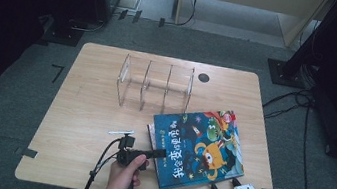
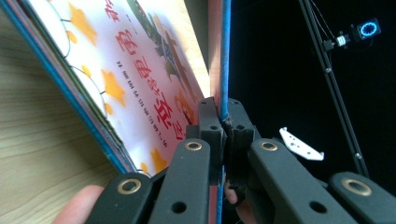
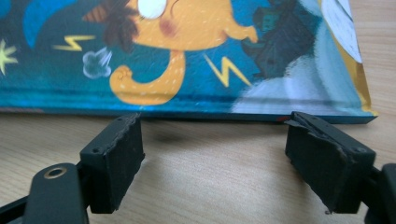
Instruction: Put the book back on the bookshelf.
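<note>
Near edge of the table (image 1: 83, 112), toward the right corner: right gripper (image 1: 223, 187) held low, grey three-cornered plate on top, jaws spread wide, nothing between them. Right gripper view puts both jaw tips just short of the near edge of the book (image 1: 199, 148), bare wood between them; cover there shows an orange cartoon figure, yellow lightning marks, teal ground. Contact between tips and book edge not decidable.

Left of that, near edge around mid-table: left gripper (image 1: 160, 153) in a hand (image 1: 119, 178), pointing right at the book's left edge. Left gripper view shows what the high view cannot: jaws clamped tight on the thin blue-edged front cover, cover lifted clear of a white inner page with red characters and orange stars. Fingertip visible beside the jaws at the bottom of that view. High view shows the cover only as a flat, tilted rectangle.

Book lying on the right half of the table, near side, turned askew to the edges. Small white strip (image 1: 121, 132) just left of it.

Farther back, centre: clear acrylic rack (image 1: 154, 86) with three compartments, all empty. Black round spot (image 1: 203, 77) near the far edge.

Table light wood, rounded corners. Grey carpet floor, cables (image 1: 302, 102) at right, dark stands at both sides.
</note>
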A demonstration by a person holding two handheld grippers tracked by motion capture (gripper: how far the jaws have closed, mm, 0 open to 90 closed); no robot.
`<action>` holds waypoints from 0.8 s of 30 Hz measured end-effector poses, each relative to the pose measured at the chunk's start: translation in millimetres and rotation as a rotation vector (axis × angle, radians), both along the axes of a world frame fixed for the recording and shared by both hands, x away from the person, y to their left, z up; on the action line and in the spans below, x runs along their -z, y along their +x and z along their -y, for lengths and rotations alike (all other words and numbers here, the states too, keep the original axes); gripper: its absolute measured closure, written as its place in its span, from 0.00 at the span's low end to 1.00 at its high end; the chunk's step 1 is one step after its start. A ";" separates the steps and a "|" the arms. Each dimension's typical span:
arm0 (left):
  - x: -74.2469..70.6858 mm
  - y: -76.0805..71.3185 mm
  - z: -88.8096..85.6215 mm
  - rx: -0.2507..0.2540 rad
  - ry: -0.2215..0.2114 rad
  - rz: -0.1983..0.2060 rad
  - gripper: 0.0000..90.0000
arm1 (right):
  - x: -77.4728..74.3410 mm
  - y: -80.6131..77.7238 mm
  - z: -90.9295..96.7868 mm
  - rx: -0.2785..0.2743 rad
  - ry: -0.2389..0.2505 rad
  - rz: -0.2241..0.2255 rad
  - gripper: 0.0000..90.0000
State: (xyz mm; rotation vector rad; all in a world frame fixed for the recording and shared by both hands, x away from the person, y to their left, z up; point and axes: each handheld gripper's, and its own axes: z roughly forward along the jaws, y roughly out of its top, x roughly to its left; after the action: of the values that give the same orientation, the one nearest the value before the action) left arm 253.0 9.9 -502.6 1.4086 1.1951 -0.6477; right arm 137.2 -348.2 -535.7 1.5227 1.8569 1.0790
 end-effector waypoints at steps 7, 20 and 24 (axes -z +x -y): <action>-3.2 -0.3 8.5 0.007 0.016 0.008 0.99 | 1.4 3.6 -16.8 -0.008 -0.076 -0.008 0.11; 4.7 4.9 16.9 0.054 0.195 0.036 0.89 | -1.1 3.8 -36.4 0.041 -0.116 0.003 0.16; 17.1 4.7 25.7 0.134 0.289 0.043 0.84 | 0.5 1.5 -56.7 -0.023 -0.120 0.038 0.16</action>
State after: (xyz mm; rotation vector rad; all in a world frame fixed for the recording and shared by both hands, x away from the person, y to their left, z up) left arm 257.6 -15.9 -519.6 1.7482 1.2021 -0.5479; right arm 138.7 -291.5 -536.3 1.4068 1.8826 0.9811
